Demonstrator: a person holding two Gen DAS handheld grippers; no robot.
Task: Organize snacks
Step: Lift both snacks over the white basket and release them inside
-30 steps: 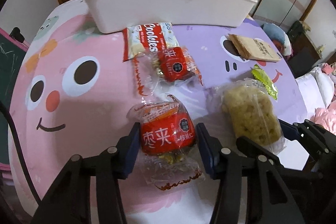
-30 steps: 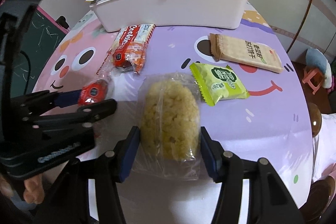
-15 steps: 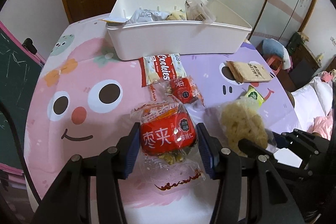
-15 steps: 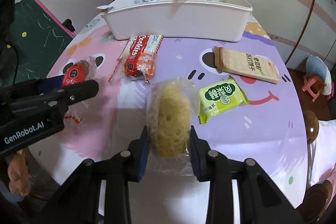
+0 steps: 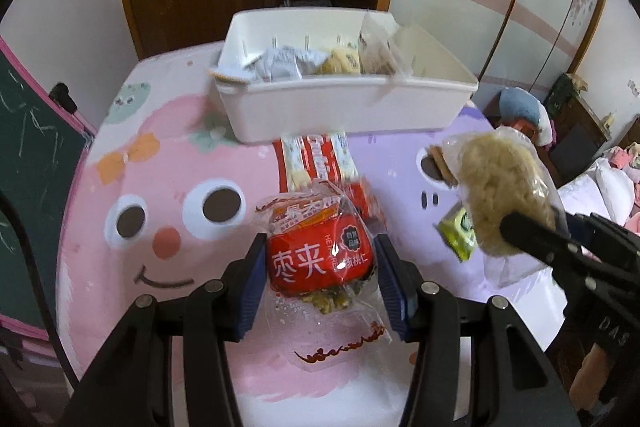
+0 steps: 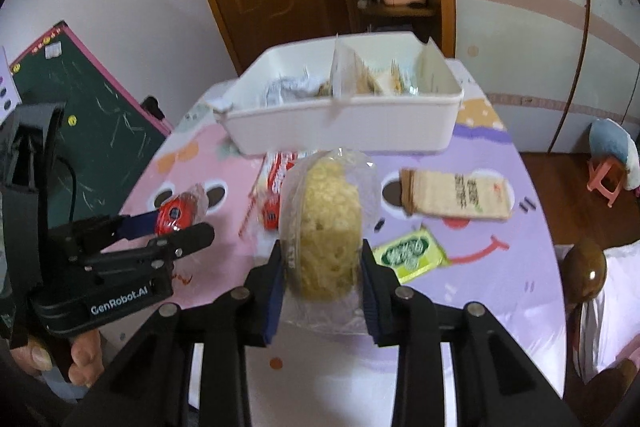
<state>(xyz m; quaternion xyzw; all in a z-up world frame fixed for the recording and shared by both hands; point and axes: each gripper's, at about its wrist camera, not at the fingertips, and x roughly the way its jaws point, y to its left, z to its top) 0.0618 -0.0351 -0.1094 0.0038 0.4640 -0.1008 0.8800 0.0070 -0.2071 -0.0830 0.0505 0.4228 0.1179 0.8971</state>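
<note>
My left gripper (image 5: 320,259) is shut on a red date-walnut snack pack (image 5: 320,255) and holds it above the table; it also shows in the right wrist view (image 6: 176,217). My right gripper (image 6: 322,259) is shut on a clear-wrapped yellow rice cake (image 6: 326,223), lifted off the table; it shows at right in the left wrist view (image 5: 500,195). A white bin (image 5: 360,107) holding several snacks stands at the table's far side, also in the right wrist view (image 6: 344,123).
On the cartoon-face tablecloth (image 5: 120,187) lie a red-and-white Cookies pack (image 5: 316,159), a second red pack (image 6: 272,213), a brown cracker pack (image 6: 456,195) and a green packet (image 6: 412,253). A chalkboard (image 6: 92,111) stands left. A wooden chair knob (image 6: 584,267) is at right.
Both grippers have risen with their snacks, and the table and bin now sit lower and farther in view. The rice cake has come off the table, standing on edge between the right fingers.
</note>
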